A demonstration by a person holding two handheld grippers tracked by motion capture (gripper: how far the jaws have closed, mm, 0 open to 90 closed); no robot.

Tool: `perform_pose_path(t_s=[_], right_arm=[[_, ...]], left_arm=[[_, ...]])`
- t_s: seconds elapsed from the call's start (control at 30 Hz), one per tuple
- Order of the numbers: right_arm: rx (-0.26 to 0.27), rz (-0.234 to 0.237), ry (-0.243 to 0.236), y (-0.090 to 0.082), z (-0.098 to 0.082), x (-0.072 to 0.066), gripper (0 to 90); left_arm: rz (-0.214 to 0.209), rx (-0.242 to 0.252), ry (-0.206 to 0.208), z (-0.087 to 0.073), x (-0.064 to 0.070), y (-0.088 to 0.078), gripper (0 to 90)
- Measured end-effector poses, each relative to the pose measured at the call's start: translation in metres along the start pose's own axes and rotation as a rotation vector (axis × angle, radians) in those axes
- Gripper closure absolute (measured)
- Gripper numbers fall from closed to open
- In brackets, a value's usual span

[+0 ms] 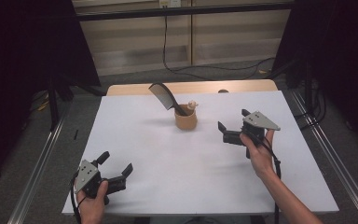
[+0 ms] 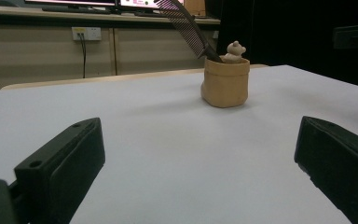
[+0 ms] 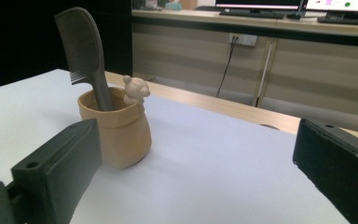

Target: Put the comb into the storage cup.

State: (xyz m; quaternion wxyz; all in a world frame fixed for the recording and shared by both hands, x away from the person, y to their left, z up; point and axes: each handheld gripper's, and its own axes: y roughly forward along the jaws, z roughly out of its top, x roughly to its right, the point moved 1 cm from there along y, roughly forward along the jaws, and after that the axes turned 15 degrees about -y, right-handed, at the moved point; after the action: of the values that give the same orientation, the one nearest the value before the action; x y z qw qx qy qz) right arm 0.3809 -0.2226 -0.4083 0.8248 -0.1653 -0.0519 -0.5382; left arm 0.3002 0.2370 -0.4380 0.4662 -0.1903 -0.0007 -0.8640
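My right claw (image 1: 229, 125) hangs released at the right of the high view, jaws spread wide and empty, aimed leftward at the tan pot (image 1: 186, 120) near the middle of the frame; in the right gripper view that pot (image 3: 121, 133) stands at lower left, just past my left jaw. My left claw (image 1: 116, 171) sits in the lower left of the high view, also spread and holding nothing, well apart from the pot. A dark comb (image 1: 165, 97) leans out of the pot toward the upper left, beside a small bear figure (image 3: 135, 89) on the rim. The comb looks light, stiff and smooth (likely slippery), so I judge its bare handle (image 3: 103, 93) just above the rim the best grip, with the white worktop (image 1: 168, 158) carrying everything.
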Motion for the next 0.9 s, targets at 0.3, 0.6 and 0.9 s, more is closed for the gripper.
perform_pose_path(t_s=[0.3,0.6,0.9], right_arm=[[0.015,-0.036,-0.039,-0.021,-0.007,0.001,0.3],[0.019,-0.038,-0.043,-0.037,-0.015,0.004,0.3],[0.028,-0.062,-0.008,-0.054,-0.02,0.009,0.1]], left_arm=[[0.02,-0.007,-0.003,-0.001,0.0,0.001,1.7],[0.021,-0.003,-0.003,0.0,0.001,-0.001,1.9],[0.014,0.004,-0.008,0.0,0.002,-0.001,1.9]])
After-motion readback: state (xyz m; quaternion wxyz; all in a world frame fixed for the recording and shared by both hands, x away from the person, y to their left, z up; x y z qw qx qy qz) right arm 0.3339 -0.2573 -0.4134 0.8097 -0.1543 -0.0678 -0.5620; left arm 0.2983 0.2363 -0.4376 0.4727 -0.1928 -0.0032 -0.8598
